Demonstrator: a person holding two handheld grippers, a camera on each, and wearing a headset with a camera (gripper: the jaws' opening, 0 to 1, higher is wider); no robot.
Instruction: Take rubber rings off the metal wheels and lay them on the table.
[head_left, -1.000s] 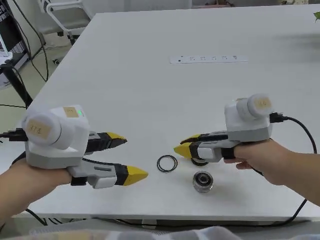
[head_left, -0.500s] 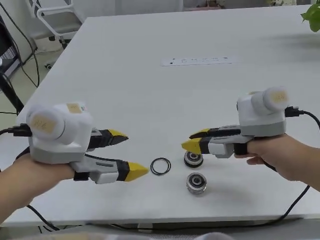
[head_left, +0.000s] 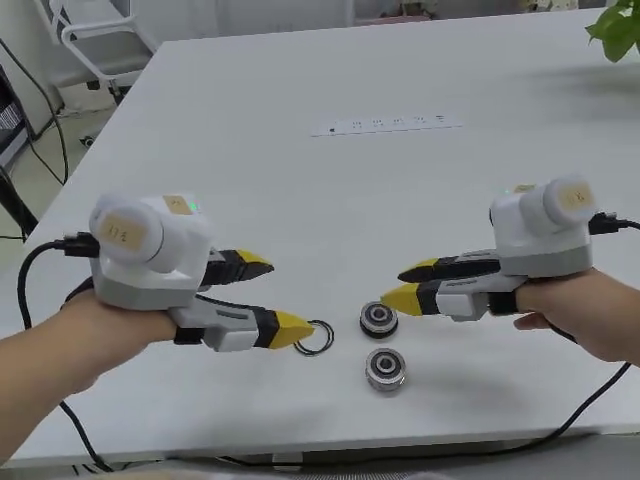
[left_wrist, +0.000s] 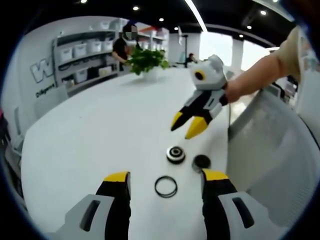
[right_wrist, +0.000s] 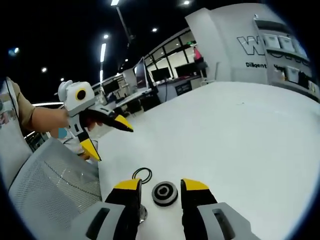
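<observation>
Now two metal wheels (head_left: 380, 318), one rubber ring (head_left: 316, 338) beside them.

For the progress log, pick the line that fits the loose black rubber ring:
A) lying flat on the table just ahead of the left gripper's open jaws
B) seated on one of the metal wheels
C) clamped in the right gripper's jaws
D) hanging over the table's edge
A: the rubber ring lies flat on the table just ahead of the left gripper, apart from both metal wheels.
</observation>
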